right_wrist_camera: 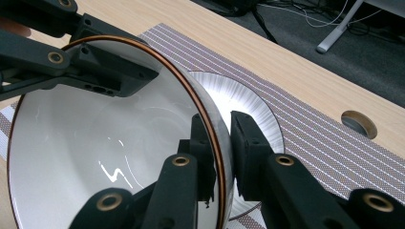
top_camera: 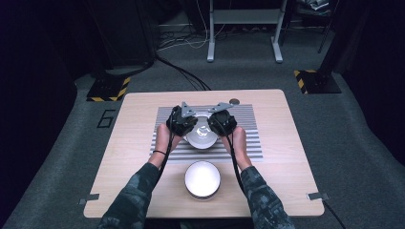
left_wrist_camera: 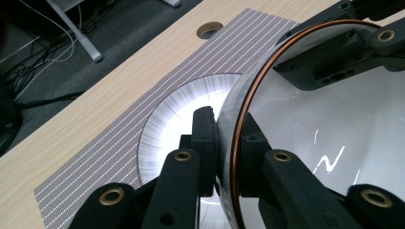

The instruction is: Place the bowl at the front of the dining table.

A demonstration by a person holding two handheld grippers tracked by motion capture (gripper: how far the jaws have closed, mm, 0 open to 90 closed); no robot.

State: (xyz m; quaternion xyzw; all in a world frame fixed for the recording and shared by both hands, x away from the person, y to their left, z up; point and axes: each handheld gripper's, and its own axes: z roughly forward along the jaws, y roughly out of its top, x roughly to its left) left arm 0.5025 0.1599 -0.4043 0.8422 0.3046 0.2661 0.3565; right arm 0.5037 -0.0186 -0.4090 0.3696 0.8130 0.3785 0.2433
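Bowl white, copper-coloured rim, held between both grippers over a ribbed plate on the striped placemat, mid-table. Left gripper clamped on bowl's left rim; in the left gripper view one jaw sits outside the wall, the other inside, rim between them. Right gripper clamped on the opposite rim, same way: one jaw inside, one outside in the right gripper view. Whether bowl touches the plate: cannot tell. Second bowl sits on bare table near the person's edge, apart from the mat, between the forearms. Round hole in tabletop at far edge.
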